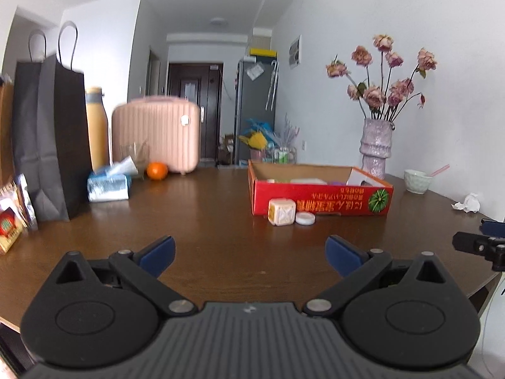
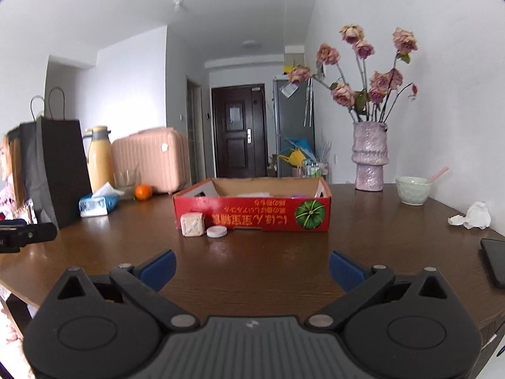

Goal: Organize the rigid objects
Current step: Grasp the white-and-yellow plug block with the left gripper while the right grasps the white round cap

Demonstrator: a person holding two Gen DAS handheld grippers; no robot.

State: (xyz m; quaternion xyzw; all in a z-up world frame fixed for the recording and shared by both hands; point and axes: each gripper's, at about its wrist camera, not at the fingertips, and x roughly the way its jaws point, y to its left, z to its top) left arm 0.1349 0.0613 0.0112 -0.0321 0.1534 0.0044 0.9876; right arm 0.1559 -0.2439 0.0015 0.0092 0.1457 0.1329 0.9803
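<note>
A red cardboard box [image 1: 318,197] [image 2: 252,214] lies open on the brown table, with several pale items inside. In front of its left end stand a beige cube [image 1: 282,212] [image 2: 192,225] and a small white round lid [image 1: 305,219] [image 2: 216,231], side by side. My left gripper [image 1: 250,254] is open and empty, well short of them over the table. My right gripper [image 2: 252,268] is open and empty, also short of the box. The right gripper's tip shows at the left wrist view's right edge [image 1: 479,243]; the left gripper's tip shows at the right wrist view's left edge [image 2: 25,237].
At the left stand a black paper bag [image 1: 53,145], a yellow flask [image 1: 96,126], a tissue pack [image 1: 109,186], an orange [image 1: 157,170] and a pink case [image 1: 157,132]. At the right are a flower vase [image 2: 369,158], a bowl [image 2: 412,190], crumpled paper [image 2: 473,216] and a phone [image 2: 495,260].
</note>
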